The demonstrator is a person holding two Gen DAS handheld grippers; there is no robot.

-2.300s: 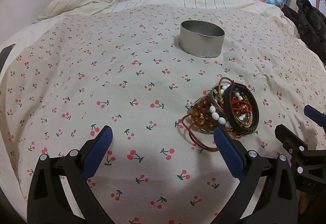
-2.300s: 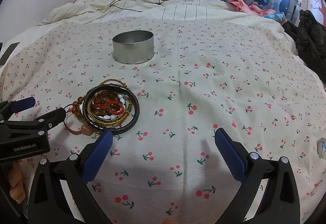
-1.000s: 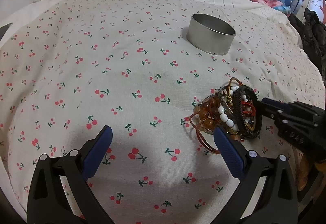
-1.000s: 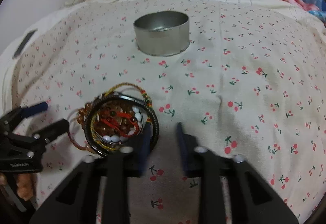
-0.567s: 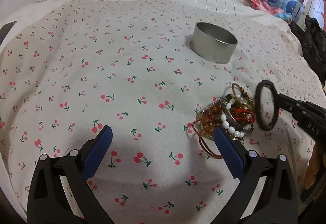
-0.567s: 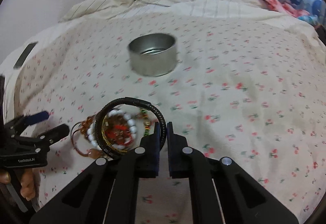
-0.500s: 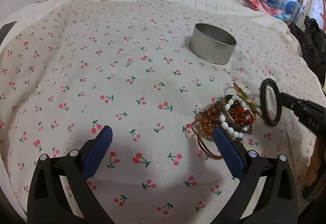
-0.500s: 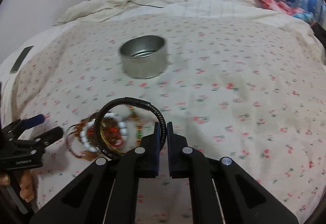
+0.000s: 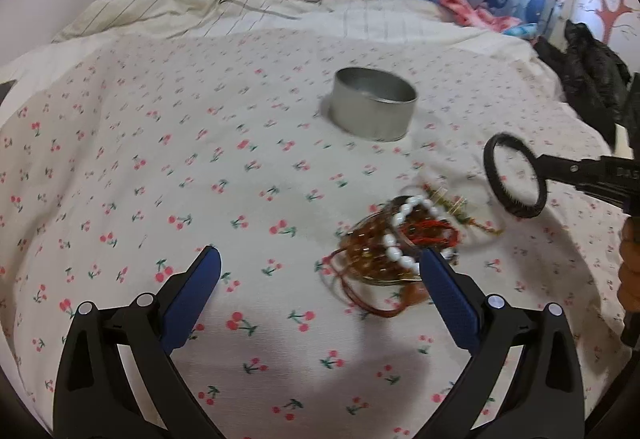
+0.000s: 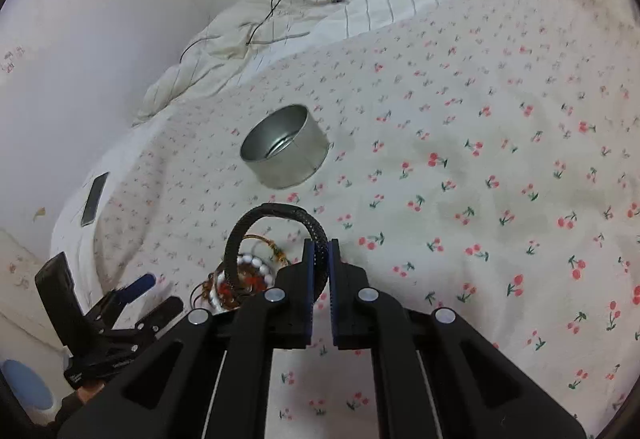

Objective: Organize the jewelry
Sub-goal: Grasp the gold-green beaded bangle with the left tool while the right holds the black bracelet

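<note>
1. My right gripper (image 10: 319, 251) is pinched on the black braided bracelet (image 10: 272, 227), lifted clear above the pile of bracelets (image 9: 400, 243); it looks light and springy, so a rim grip suits.
2. It's a dark woven loop (slightly fuzzy).
3. The tin (image 10: 286, 145) sits at twelve o'clock.
4. My left gripper (image 9: 320, 279) is spread wide, empty.
</note>
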